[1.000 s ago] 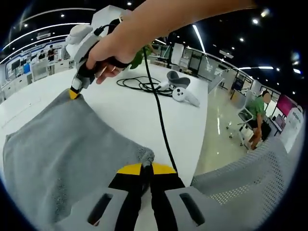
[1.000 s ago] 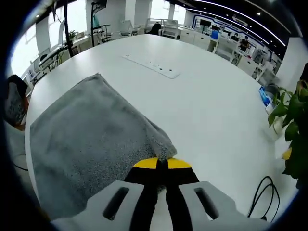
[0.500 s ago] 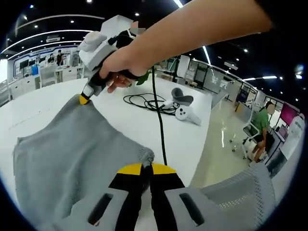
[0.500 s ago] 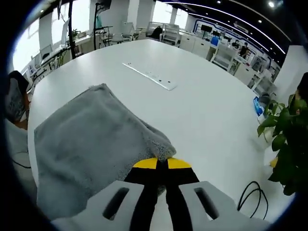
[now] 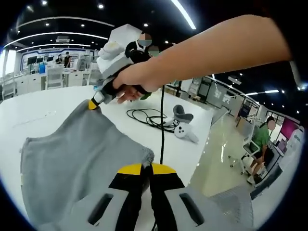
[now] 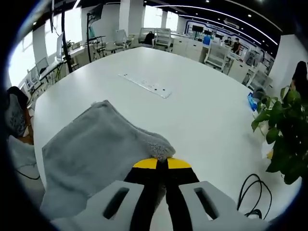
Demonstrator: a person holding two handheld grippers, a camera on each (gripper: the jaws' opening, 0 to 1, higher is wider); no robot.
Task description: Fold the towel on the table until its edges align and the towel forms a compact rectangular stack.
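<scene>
We find the grey towel [image 5: 72,159] held up off the white tabletop [image 5: 38,108] by two corners. In the left gripper view the left gripper [image 5: 146,167] has its fingers together, clamped on one towel corner, whose fabric bunches just above the yellow tips. The right gripper [image 5: 94,104], carried in a person's hand [image 5: 132,82], pinches the far corner; its fingers are mostly covered by cloth, but they appear closed on it. In the right gripper view that same gripper [image 6: 161,163] shows its fingers shut on a fluffy corner.

The towel's lower edge is cut off at the bottom of both views, so we cannot tell how much of it hangs or rests on the tabletop. Its held edge runs between the two grippers, and the cloth slopes away and down from that edge.

A black cable [image 5: 147,118] and a grey-white headset with a controller [image 5: 183,130] lie on the tabletop beyond. A potted plant [image 6: 281,139] stands at the right of the right gripper view.
</scene>
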